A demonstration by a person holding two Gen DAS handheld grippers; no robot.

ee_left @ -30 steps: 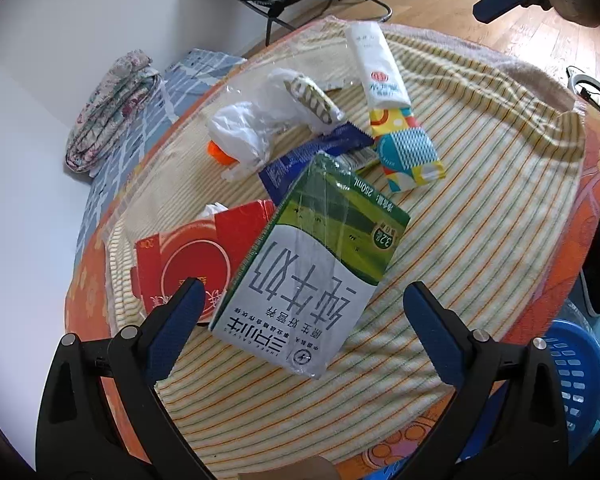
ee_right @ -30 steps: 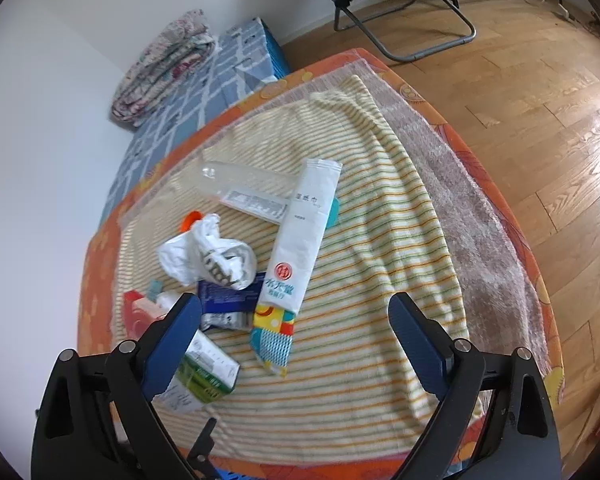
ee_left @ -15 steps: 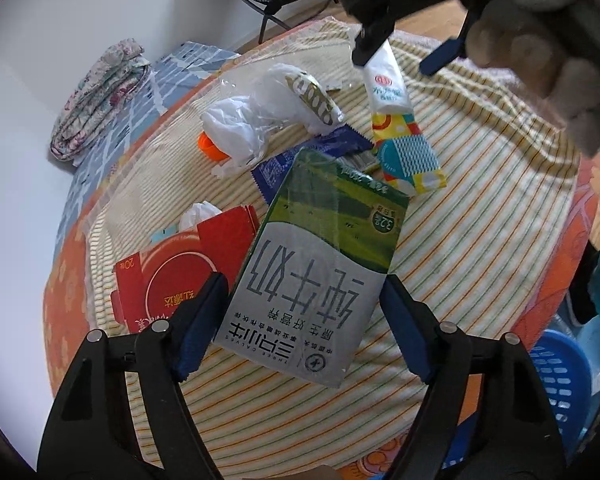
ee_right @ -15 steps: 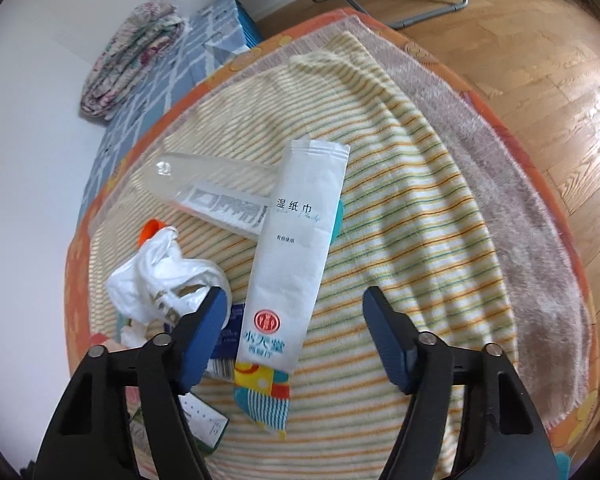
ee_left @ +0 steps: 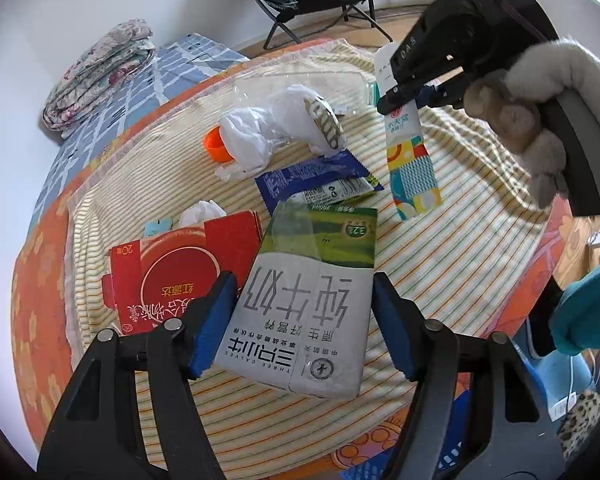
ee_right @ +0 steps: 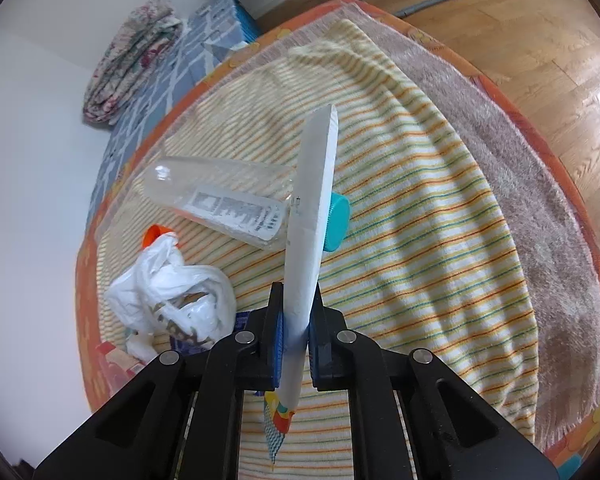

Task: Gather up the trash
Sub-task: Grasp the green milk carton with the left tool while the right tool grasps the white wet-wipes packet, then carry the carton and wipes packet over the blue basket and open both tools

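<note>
we've got two grabs going at once on the striped towel [ee_right: 440, 184]. our right gripper [ee_right: 296, 344] is clamped tight on the wet wipes pack [ee_right: 312, 216], pinched edge-on near the towel's middle. our left gripper [ee_left: 304, 320] is closing around the milk carton [ee_left: 312, 292] at the towel's near edge, pads not quite pressing yet by the look of it. best to squeeze the carton square across its flat sides before lifting. the red box [ee_left: 180, 276] sits just beside it, so lift straight up. lots of open towel on the far side.
</note>
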